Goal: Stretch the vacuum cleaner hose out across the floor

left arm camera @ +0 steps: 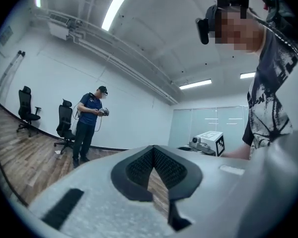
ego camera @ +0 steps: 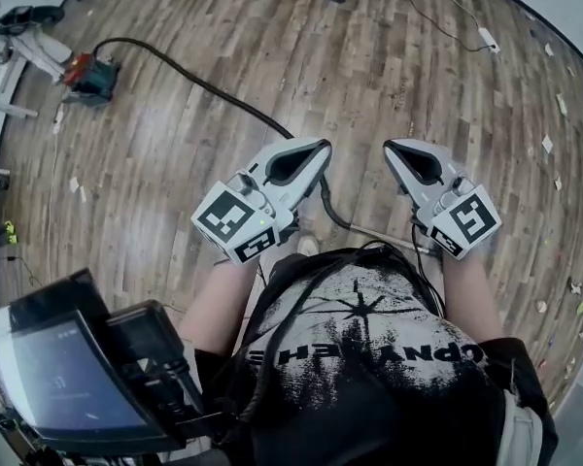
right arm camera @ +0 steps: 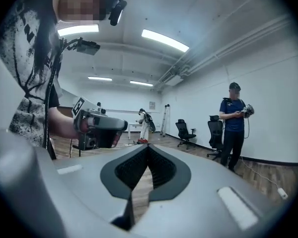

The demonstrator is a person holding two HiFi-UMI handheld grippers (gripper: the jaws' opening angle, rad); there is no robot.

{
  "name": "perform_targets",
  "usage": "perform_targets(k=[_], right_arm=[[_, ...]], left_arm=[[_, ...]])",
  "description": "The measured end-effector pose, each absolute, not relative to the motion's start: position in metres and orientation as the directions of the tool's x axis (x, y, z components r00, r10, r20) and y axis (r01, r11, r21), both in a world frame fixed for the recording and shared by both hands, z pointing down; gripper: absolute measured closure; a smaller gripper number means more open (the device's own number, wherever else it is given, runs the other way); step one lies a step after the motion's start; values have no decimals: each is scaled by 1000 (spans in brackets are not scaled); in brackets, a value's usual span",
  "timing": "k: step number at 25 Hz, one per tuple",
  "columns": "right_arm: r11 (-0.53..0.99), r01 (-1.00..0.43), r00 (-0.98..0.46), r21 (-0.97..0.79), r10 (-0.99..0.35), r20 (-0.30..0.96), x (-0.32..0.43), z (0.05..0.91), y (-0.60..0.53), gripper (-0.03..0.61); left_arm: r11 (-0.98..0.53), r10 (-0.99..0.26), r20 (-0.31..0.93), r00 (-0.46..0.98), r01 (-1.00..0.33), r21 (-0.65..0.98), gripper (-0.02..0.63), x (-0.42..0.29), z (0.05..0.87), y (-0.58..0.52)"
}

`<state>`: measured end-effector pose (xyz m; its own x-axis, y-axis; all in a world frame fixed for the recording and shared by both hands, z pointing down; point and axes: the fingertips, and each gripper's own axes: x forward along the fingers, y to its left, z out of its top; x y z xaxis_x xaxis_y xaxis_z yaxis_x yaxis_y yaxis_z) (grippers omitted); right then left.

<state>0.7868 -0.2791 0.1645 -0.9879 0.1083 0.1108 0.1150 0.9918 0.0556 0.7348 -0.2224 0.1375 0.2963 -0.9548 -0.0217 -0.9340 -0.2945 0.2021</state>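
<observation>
The black vacuum hose (ego camera: pixel 204 85) lies on the wooden floor. It runs from the red and blue vacuum cleaner (ego camera: pixel 89 76) at the far left toward me and passes under my left gripper (ego camera: pixel 321 147). That gripper is held up in front of my chest, shut and empty, pointing level across the room (left arm camera: pixel 153 150). My right gripper (ego camera: pixel 390 147) is beside it at the same height, also shut with nothing between its jaws (right arm camera: pixel 148 150). Neither touches the hose. Each gripper view shows the other gripper, the right gripper (left arm camera: pixel 212 143) and the left gripper (right arm camera: pixel 97 128).
Another person (left arm camera: pixel 91 125) stands at the far wall holding a device, with two office chairs (left arm camera: pixel 64 125) nearby. A white cable and power strip (ego camera: pixel 486 37) lie at the far right. Paper scraps dot the floor. A screen device (ego camera: pixel 58 377) hangs at my lower left.
</observation>
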Motion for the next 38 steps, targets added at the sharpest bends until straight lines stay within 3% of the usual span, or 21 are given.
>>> perform_targets(k=[4,10,38], right_arm=[[967,231,-970,107,222,95,808,140,-281,572],[946,300,-953,127,290,91,825,130,-299,572],[964,219,-974,151,206,99,827,147,-298,573]], left_arm=[[-229,-973,-25,228,-966,118,612,760,120,-234],[-167,-986,-26,165,-983,80,612,789,118,-254],[-230,-973,17,232,-970,82,612,799,134,-259]])
